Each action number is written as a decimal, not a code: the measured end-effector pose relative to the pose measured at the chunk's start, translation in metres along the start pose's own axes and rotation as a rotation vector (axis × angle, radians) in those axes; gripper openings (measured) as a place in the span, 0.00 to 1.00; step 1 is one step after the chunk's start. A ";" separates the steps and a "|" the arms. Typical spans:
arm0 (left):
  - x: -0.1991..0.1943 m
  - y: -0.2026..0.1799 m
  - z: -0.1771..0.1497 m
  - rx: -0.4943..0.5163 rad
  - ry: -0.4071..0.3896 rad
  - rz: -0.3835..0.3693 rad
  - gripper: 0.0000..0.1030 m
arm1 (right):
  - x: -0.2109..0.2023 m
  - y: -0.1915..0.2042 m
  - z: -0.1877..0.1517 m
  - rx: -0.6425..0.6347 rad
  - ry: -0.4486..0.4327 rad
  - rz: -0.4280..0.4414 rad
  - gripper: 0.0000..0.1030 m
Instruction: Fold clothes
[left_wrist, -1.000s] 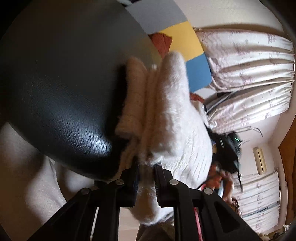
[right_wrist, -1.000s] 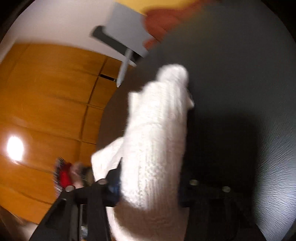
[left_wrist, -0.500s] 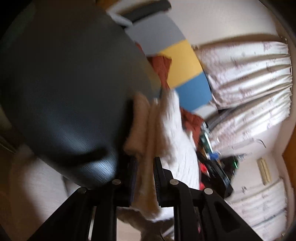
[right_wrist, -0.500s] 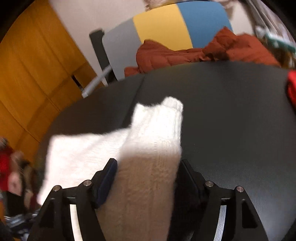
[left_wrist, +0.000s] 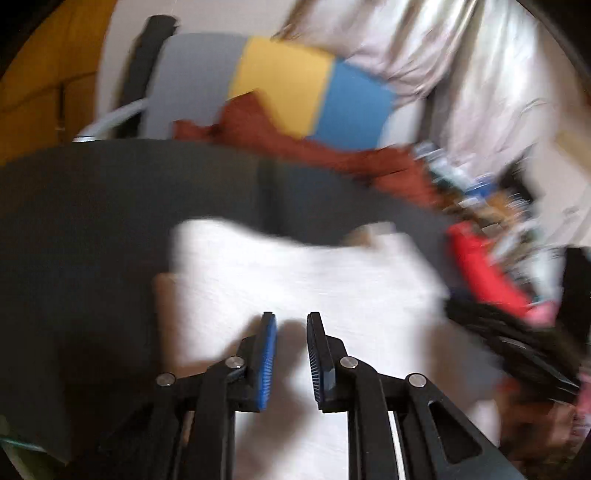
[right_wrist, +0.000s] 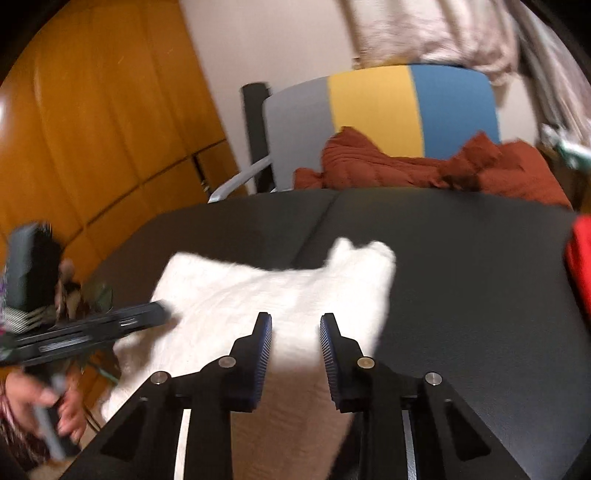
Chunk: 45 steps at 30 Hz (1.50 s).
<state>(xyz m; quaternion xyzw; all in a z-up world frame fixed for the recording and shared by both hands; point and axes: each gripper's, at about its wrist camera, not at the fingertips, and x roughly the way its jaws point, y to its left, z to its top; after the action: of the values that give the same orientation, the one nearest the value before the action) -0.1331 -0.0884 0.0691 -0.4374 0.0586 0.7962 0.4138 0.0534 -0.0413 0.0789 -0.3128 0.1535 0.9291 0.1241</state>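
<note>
Left gripper (left_wrist: 290, 317): your jaws stand a narrow gap apart, empty, hovering over the near part of the white fuzzy knitted garment (left_wrist: 303, 280).
Right gripper (right_wrist: 295, 319): your jaws sit a little wider, also empty, above the same garment (right_wrist: 273, 295).
Garment: it lies in a compact, layered bundle on the dark leather-look surface (right_wrist: 461, 266), its near end hanging over the edge toward you. This fits either a fold just laid or one awaiting another pass.
Handling: judge it soft, light and limp; the thick pile will slump and slide layer on layer.
Hold: pinch all layers at a corner or folded edge, deep enough to catch knit, not fluff.
Beyond: a rust-red cloth (right_wrist: 424, 166) lies heaped behind the surface.
</note>
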 end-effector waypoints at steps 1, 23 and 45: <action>0.008 0.015 0.003 -0.022 0.016 0.018 0.11 | 0.007 0.006 0.002 -0.028 0.027 -0.003 0.27; -0.100 0.060 -0.043 -0.195 -0.314 -0.102 0.31 | -0.025 0.032 -0.018 -0.006 -0.045 0.076 0.54; -0.030 0.109 -0.054 -0.496 -0.011 -0.283 0.64 | -0.056 0.039 -0.058 0.052 -0.029 0.174 0.90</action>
<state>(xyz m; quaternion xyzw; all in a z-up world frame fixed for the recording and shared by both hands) -0.1677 -0.2022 0.0288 -0.5247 -0.2021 0.7230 0.4014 0.1153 -0.1056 0.0775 -0.2814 0.2022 0.9365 0.0534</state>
